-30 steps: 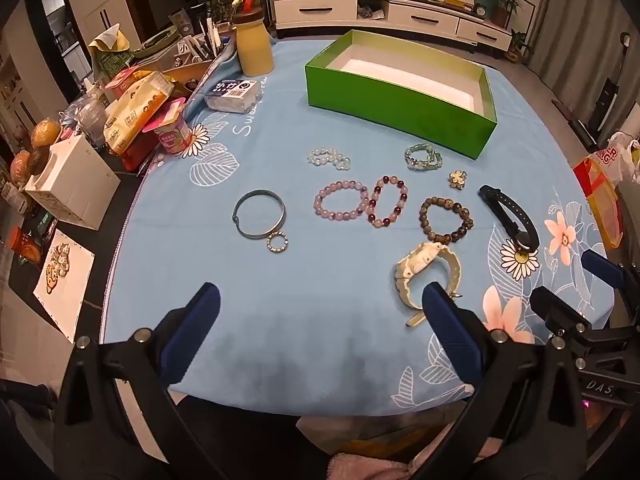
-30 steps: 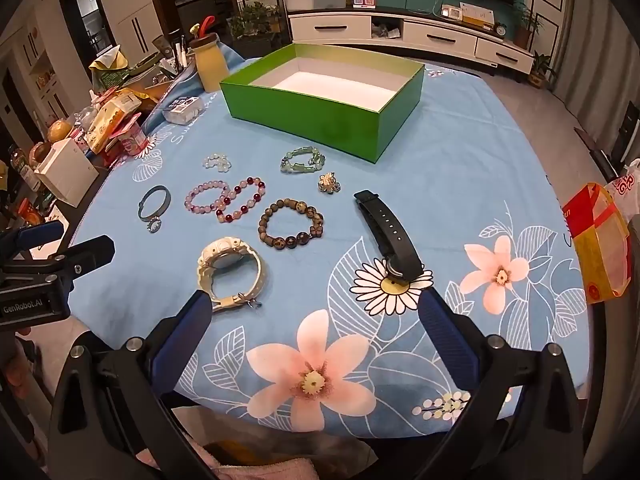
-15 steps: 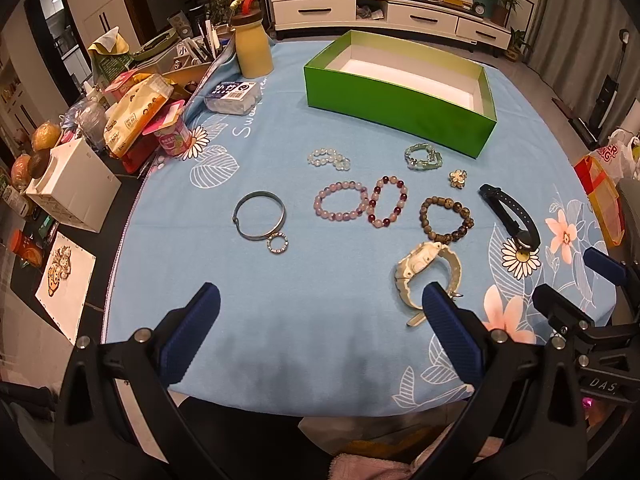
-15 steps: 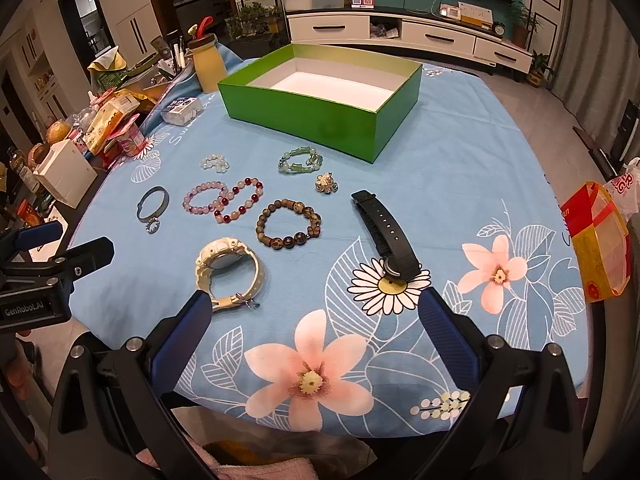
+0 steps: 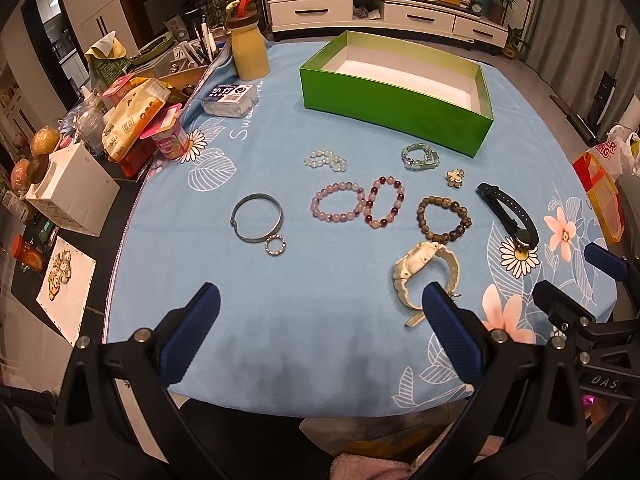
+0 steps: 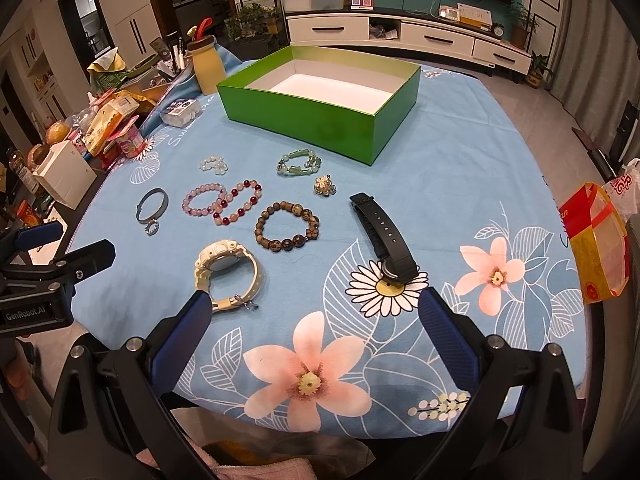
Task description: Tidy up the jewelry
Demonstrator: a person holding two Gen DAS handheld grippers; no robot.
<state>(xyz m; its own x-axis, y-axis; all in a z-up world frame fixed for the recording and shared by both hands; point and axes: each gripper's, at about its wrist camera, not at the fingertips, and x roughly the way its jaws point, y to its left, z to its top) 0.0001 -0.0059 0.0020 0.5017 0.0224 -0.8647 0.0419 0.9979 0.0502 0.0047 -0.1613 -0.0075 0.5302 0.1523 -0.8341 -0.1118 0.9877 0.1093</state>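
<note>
Jewelry lies spread on a blue flowered tablecloth [image 5: 300, 288] in front of an empty green box [image 5: 394, 98] [image 6: 308, 116]. From the left I see a silver bangle [image 5: 258, 216], a small ring [image 5: 275, 246], a pink bead bracelet [image 5: 338, 202], a dark red bead bracelet [image 5: 384, 207], a brown bead bracelet [image 5: 443, 219], a cream watch [image 5: 424, 270] [image 6: 228, 270] and a black watch [image 6: 382, 236]. My left gripper [image 5: 318, 300] hangs open over the near edge, beside the cream watch. My right gripper [image 6: 314, 308] is open too, between the two watches, holding nothing.
Behind the row lie a pale bead bracelet [image 5: 325, 160], a green stone bracelet [image 5: 420, 156] and a flower brooch [image 5: 455, 177]. A yellow bottle [image 5: 249, 54], snack packs [image 5: 134, 116] and a white box [image 5: 72, 196] crowd the left side. An orange bag [image 6: 596, 240] hangs at the right.
Both views have crept slightly forward over the table. Nothing on the cloth has moved, and both grippers stay open.
</note>
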